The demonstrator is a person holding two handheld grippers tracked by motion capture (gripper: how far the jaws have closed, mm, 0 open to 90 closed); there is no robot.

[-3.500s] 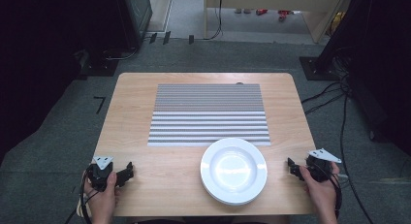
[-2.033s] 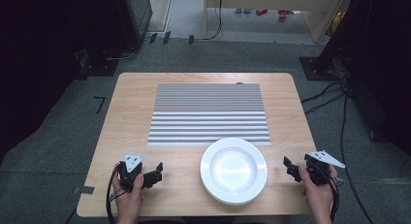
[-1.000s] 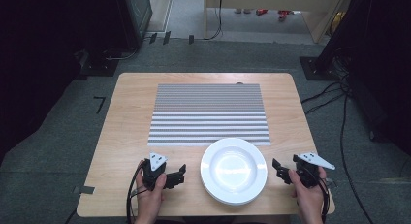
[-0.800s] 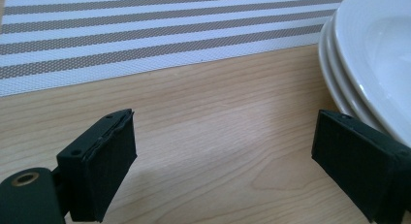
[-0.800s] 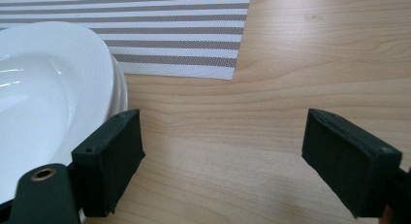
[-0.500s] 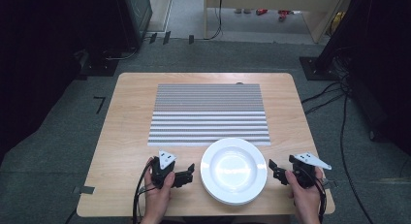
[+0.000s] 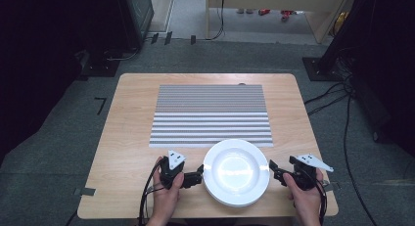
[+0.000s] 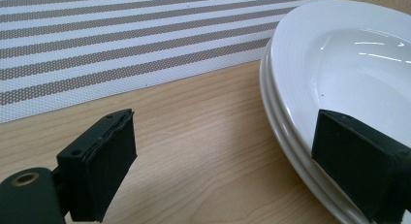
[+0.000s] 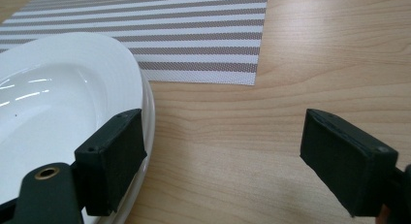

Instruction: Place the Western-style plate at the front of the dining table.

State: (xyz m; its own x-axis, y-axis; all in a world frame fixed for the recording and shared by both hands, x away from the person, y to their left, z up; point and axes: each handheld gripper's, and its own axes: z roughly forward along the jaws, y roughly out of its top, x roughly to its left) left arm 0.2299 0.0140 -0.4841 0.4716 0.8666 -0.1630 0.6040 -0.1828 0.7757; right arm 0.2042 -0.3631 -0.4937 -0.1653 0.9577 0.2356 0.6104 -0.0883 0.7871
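Your left gripper (image 7: 199, 175) and right gripper (image 7: 272, 170) flank the stacked white ceramic plates (image 7: 236, 171) on the table (image 7: 127, 138) — fingers apart, set to pinch opposite rims.

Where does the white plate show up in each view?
High view: the plate sits at the table's near edge, between the left gripper and the right gripper.
Left gripper view: plate at right, behind the right-hand jaw.
Right gripper view: plate at left, behind the left-hand jaw.
Shared landmark: the striped mat just beyond the plate.
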